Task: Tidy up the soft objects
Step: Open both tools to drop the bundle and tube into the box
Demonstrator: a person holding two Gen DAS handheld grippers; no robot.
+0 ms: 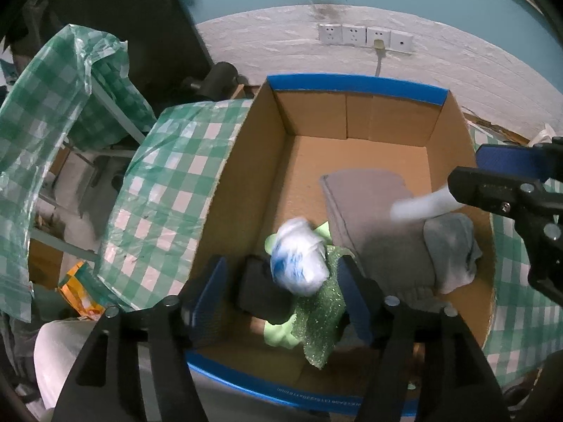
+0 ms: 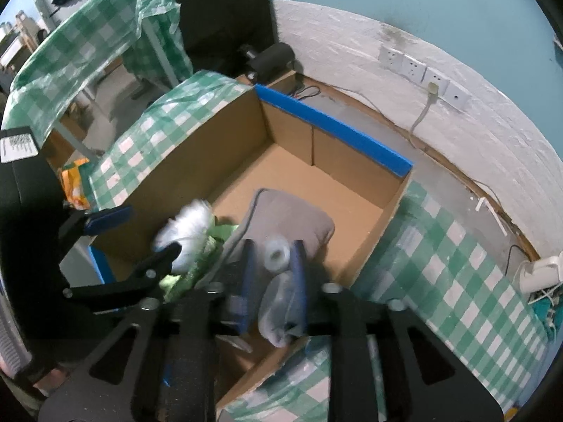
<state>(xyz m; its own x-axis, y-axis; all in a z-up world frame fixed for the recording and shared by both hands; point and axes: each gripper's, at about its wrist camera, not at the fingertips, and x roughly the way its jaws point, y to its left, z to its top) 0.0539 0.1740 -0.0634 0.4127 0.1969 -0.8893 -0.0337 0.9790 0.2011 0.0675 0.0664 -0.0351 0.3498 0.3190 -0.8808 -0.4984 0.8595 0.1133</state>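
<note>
An open cardboard box (image 1: pixel 352 84) (image 2: pixel 334 130) with blue-taped rims stands on the checked table. Inside lie a folded grey cloth (image 1: pixel 373 218) (image 2: pixel 288 218), a grey sock (image 1: pixel 454 249) (image 2: pixel 278 316), a green glittery cloth (image 1: pixel 320 313) (image 2: pixel 183 281) and a black item (image 1: pixel 260 292). My left gripper (image 1: pixel 281 295) (image 2: pixel 155 230) hangs over the box's near left corner, open; a blurred white-and-blue bundle (image 1: pixel 299 260) (image 2: pixel 186 232) sits loose between its fingers. My right gripper (image 2: pixel 273 274) (image 1: pixel 468 168) is over the near right part, open a little, with a blurred white roll (image 2: pixel 278 253) (image 1: pixel 422 204) between its pads.
A green-and-white checked plastic cover (image 1: pixel 165 190) (image 2: pixel 457 281) drapes the table around the box. Wall sockets (image 1: pixel 366 37) with a plugged cable sit behind. A black device (image 2: pixel 271 59) stands at the far corner. An orange packet (image 1: pixel 77 292) lies below left.
</note>
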